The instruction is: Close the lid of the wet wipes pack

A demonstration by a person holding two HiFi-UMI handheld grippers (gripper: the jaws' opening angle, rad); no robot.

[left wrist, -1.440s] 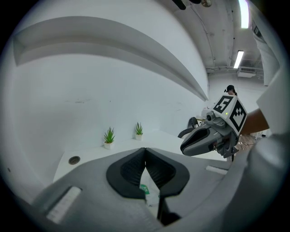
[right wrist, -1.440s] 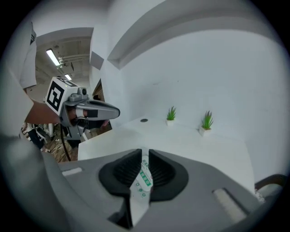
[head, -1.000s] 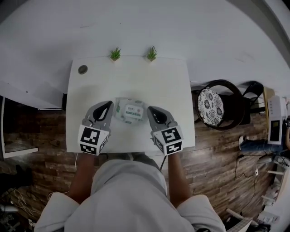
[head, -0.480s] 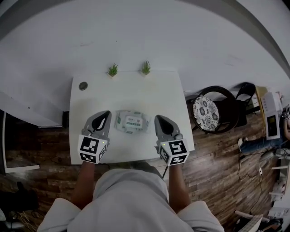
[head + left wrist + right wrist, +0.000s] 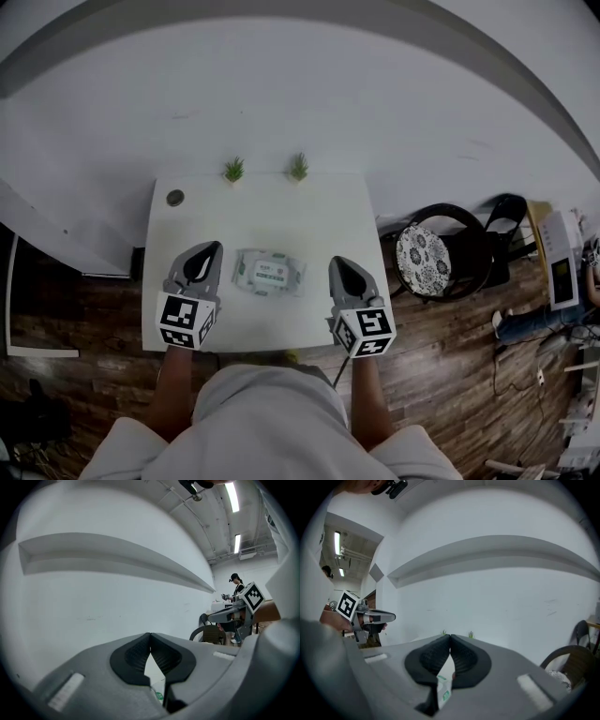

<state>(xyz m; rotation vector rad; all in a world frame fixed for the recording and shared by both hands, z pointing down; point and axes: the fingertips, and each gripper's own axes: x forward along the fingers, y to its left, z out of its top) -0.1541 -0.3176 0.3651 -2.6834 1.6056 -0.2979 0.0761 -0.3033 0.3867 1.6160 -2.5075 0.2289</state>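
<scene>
Wet wipes pack (image 5: 269, 273) on table (image 5: 281, 202), clear between left gripper (image 5: 212, 247) and right gripper (image 5: 337, 262), both closed, empty.

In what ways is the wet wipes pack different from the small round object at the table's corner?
Shape: the wet wipes pack is rectangular; the small round object is a disc. Size: the pack is much larger than the round object. Place: the pack lies near the middle of the white table; the round object sits at its far left corner. Both rest on it.
</scene>
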